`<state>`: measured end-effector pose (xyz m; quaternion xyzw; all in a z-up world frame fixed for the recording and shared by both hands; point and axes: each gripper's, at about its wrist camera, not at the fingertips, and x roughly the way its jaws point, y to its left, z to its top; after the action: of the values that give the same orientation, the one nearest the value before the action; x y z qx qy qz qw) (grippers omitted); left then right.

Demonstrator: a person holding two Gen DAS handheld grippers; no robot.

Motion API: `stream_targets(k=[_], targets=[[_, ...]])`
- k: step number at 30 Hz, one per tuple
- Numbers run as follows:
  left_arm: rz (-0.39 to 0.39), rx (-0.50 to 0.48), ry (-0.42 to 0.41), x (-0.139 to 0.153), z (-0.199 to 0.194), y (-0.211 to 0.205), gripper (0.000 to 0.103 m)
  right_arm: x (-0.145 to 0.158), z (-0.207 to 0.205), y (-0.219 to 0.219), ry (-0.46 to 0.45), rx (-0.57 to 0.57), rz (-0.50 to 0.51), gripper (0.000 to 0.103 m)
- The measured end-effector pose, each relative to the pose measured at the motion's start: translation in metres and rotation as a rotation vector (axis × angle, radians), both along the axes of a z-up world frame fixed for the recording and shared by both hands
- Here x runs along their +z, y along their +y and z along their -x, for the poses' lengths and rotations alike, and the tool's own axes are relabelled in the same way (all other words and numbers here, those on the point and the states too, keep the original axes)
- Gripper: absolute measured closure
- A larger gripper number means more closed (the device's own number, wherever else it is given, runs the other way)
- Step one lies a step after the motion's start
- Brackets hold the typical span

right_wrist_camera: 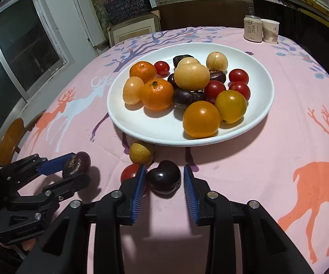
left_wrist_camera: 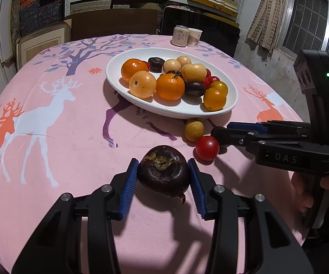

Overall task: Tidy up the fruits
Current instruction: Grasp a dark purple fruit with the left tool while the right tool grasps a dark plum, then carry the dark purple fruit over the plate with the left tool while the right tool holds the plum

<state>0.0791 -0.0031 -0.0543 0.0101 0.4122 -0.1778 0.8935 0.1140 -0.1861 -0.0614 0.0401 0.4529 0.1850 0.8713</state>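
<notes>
Mostly I've filled the white plate; on the counter, my left claw pinches a water chestnut, my right claw straddles, unclenched, a dark plum, beside a cherry tomato and longan.

Two low, close fisheye views, each looking forward along its own gripper's fingers across a pink tablecloth toward a white plate of fruit. Both share the plate, a can and shelves behind; each view catches the other gripper at its edge.
</notes>
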Motion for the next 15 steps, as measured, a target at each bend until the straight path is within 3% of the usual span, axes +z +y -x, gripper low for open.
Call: stream_targets(k=[2, 3, 5, 8, 15], targets=[[0.0, 0.0, 0.0, 0.0, 0.0, 0.0, 0.06, 0.0, 0.001, 0.0, 0.001, 0.0, 0.002, 0.068], [0.0, 0.0, 0.0, 0.0, 0.0, 0.0, 0.06, 0.002, 0.003, 0.001, -0.012, 0.005, 0.007, 0.076], [0.001, -0.001, 0.001, 0.0, 0.0, 0.0, 0.06, 0.008, 0.013, 0.005, -0.065, 0.014, 0.031, 0.079], [0.001, -0.001, 0.001, 0.0, 0.0, 0.0, 0.06, 0.015, 0.022, 0.006, -0.103, 0.029, 0.061, 0.079], [0.002, -0.004, 0.0, 0.0, 0.0, 0.0, 0.06, 0.012, 0.031, -0.008, -0.095, 0.04, 0.126, 0.079]])
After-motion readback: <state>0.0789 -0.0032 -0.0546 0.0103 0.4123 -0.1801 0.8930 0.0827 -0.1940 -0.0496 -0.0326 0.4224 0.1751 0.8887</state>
